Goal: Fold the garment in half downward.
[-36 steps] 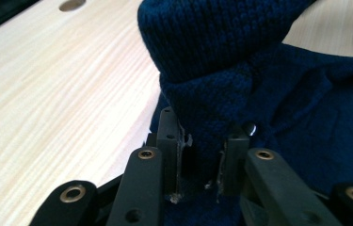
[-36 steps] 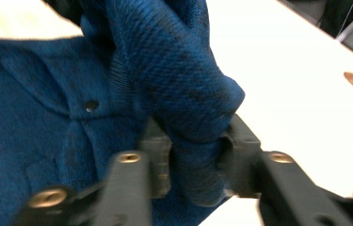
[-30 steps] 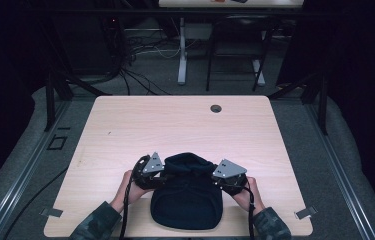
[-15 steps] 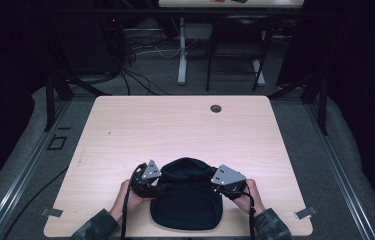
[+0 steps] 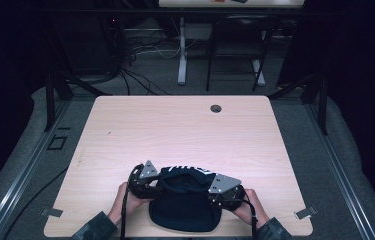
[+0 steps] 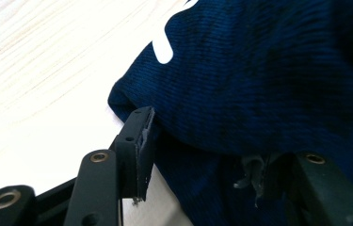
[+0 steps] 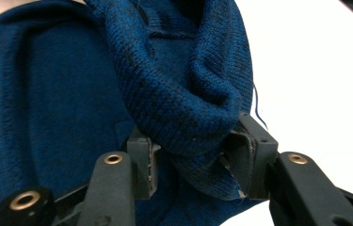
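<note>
The left claw [image 6: 202, 155] stands partly spread at the left edge of the dark blue knitted hat [image 5: 185, 202]. Its jaws have just been opening, and in the left gripper view the knit hangs loose between them: one pad [image 6: 139, 146] is bare and free of the cloth, while the other jaw is half covered by it, so I judge no real pinch there.

The right claw [image 7: 195, 162] is at the opposite edge. Its jaws have also just been opening, with the rolled cuff of the hat bunched between them; the cloth touches both pads [image 7: 240, 160], but the hold looks slack rather than pressed.

The hat lies on the table [image 5: 185, 130] near the person's edge, directly between the two claws. Its opening, with the white lettering [image 5: 190, 170], faces away from the person and its crown points toward the person. So the cuff runs across from one claw to the other, and the hat's long axis runs toward the person.

Both hands are equally near, one on each side. Any coming move, I think, depends on this symmetry: pulling apart would stretch the cuff sideways.
</note>
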The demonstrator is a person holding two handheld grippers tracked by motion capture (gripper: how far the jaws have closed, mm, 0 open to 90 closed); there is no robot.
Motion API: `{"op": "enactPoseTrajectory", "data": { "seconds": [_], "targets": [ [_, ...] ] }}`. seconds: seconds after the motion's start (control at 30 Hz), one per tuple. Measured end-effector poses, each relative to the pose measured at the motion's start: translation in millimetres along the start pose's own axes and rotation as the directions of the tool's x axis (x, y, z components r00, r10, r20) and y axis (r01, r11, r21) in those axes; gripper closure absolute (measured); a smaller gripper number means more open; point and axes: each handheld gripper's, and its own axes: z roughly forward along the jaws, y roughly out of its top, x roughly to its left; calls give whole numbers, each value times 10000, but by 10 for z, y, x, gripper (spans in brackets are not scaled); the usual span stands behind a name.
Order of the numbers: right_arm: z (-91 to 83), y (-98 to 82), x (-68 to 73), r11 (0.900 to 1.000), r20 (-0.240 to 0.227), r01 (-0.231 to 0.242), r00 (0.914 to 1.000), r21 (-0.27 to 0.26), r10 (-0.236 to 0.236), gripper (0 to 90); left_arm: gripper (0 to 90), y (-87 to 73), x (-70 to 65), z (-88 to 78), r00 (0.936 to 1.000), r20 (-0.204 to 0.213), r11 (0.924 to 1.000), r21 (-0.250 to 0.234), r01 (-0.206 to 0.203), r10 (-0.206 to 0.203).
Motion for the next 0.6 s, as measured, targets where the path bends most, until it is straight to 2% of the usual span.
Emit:
{"op": "enactPoseTrajectory", "data": {
  "seconds": [0.13,0.3,0.43,0.57,0.6],
  "targets": [
    [-36,-24,20,9998,-188,-163,9997,-85,162,585,451,-16,-20,-116,9999,68,9999,16,-135,135],
    [-59,-57,63,9998,-339,-192,9992,37,193,553,413,-40,-1,-295,9998,-86,9998,-72,-183,182],
    [-44,-90,100,9995,-567,-47,9984,304,64,523,415,-14,58,-474,9999,-119,9986,-534,16,-23],
    [-42,-109,131,9984,-848,75,9964,562,-27,477,415,90,117,-607,9995,-294,9932,-1158,71,-106],
    [-44,-110,127,9978,-1038,75,9946,659,-6,454,415,121,124,-613,9995,-310,9922,-1247,50,-89]
  ]
}}
